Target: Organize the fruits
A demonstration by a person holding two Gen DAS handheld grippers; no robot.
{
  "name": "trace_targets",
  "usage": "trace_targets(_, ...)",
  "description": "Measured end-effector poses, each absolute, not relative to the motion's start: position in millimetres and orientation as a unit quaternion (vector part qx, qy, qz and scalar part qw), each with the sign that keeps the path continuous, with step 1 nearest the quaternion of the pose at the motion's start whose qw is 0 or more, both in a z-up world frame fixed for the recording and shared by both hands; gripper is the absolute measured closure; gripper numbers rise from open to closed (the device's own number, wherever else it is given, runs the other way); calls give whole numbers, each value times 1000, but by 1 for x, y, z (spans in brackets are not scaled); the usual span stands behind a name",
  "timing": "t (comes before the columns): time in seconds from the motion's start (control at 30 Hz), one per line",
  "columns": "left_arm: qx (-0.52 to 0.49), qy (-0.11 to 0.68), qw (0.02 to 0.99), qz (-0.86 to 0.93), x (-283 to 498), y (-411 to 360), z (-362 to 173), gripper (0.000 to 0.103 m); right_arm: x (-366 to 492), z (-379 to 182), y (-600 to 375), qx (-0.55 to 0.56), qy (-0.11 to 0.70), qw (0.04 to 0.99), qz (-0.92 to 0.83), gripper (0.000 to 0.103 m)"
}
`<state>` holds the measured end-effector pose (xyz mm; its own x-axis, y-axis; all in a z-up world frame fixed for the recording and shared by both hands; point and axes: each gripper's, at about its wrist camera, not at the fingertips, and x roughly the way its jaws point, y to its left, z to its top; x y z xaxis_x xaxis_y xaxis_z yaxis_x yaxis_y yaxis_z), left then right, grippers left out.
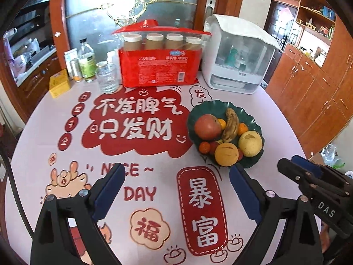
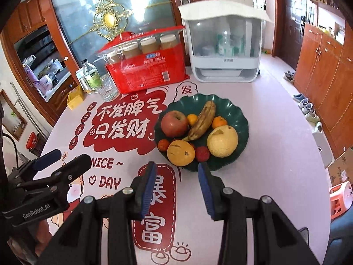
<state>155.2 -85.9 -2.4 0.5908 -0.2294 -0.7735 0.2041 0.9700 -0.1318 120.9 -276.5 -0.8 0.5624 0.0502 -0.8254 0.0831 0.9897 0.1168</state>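
Note:
A dark green scalloped plate [image 1: 211, 106] [image 2: 240, 114] sits on the right part of the printed tablecloth. It holds a red apple [image 1: 207, 127] [image 2: 174, 123], a browned banana [image 1: 231, 124] [image 2: 204, 120], a yellow pear [image 1: 250, 143] [image 2: 221, 141], a large orange fruit [image 1: 226, 154] [image 2: 181, 152] and several small tangerines. My left gripper [image 1: 176, 172] [image 2: 72, 156] hovers wide open in front of the plate, left of it, empty. My right gripper [image 2: 176, 166] [image 1: 291, 162] hangs just short of the plate's near rim, its pads a small gap apart with nothing between them.
A red bag of paper cups [image 1: 158, 70] and a white covered dish box [image 1: 240, 55] stand at the table's back. A glass [image 1: 107, 79], a bottle [image 1: 87, 64] and a yellow box [image 1: 58, 84] are at back left. The round table's edge curves off at right.

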Motion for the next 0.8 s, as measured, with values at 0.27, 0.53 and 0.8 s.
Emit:
trace_targets(0.27,3,427,900,-89,117,-63,13,6,77,16,-258,72,447,892,-1,55)
trace_targets(0.53,18,439,896,-57,63,-35,22,5,29,20,-232,78,457,885,24,52)
trace_targets(0.8,-3,457,889,-35,16,-17,23,5,-6,29,-207,76,462,882,44,52)
